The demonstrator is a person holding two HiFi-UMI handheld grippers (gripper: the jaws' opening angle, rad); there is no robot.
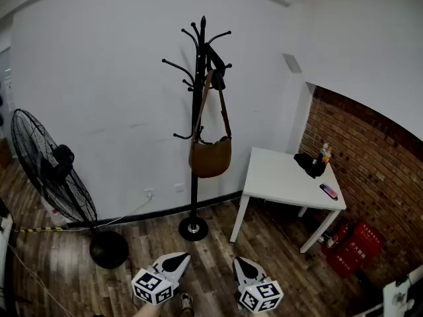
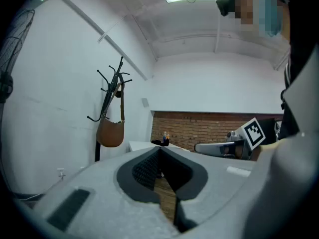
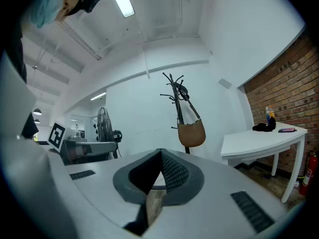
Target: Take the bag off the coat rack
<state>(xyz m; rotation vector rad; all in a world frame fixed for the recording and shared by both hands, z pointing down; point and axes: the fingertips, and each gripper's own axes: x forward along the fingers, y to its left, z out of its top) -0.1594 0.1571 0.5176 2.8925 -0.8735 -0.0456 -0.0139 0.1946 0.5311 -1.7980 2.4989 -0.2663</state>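
Observation:
A brown leather bag (image 1: 210,156) hangs by its long strap from an upper hook of the black coat rack (image 1: 197,98), which stands against the white wall. The bag (image 2: 110,133) shows small in the left gripper view, and the bag (image 3: 192,133) also shows in the right gripper view. My left gripper (image 1: 178,261) and right gripper (image 1: 241,265) are low at the bottom of the head view, well short of the rack, both shut and empty. In each gripper view the jaws meet with nothing between them.
A large black floor fan (image 1: 56,177) stands left of the rack. To the right of the rack a white table (image 1: 277,177) carries a black item, a bottle (image 1: 324,153) and a phone. Red fire extinguishers (image 1: 353,243) sit by the brick wall (image 1: 377,170). The floor is wood.

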